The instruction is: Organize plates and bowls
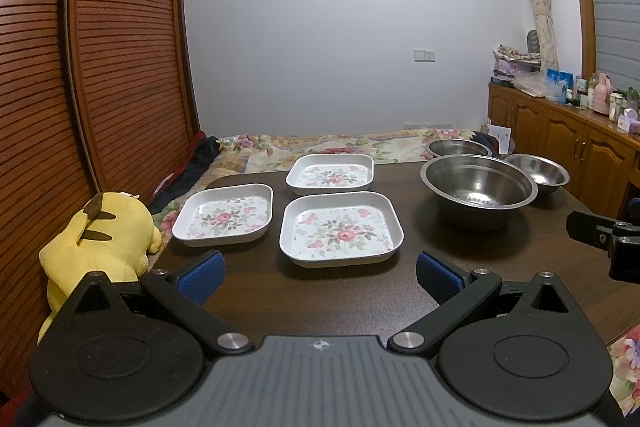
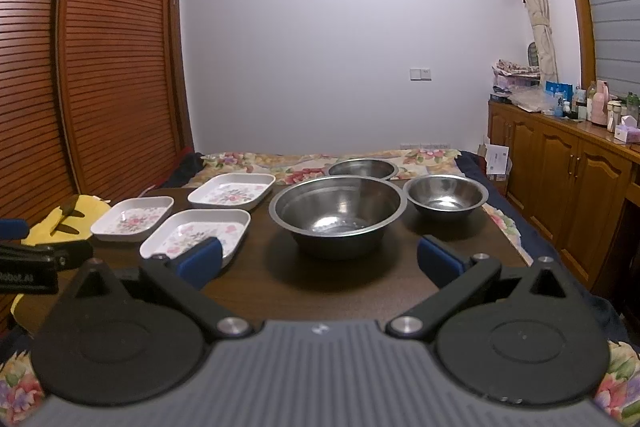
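Three white square plates with flower prints lie on the dark table (image 1: 312, 303): a near one (image 1: 341, 229), a left one (image 1: 224, 215) and a far one (image 1: 330, 173). To their right stand three steel bowls: a large one (image 2: 337, 209), a small one (image 2: 445, 195) and a far one (image 2: 363, 168). My left gripper (image 1: 320, 277) is open just in front of the near plate, touching nothing. My right gripper (image 2: 320, 261) is open in front of the large bowl, with nothing between its blue pads.
A yellow plush toy (image 1: 100, 243) sits off the table's left edge, beside slatted wooden doors. A bed with a floral cover (image 1: 320, 143) lies beyond the table. A wooden cabinet (image 2: 560, 179) with bottles runs along the right wall.
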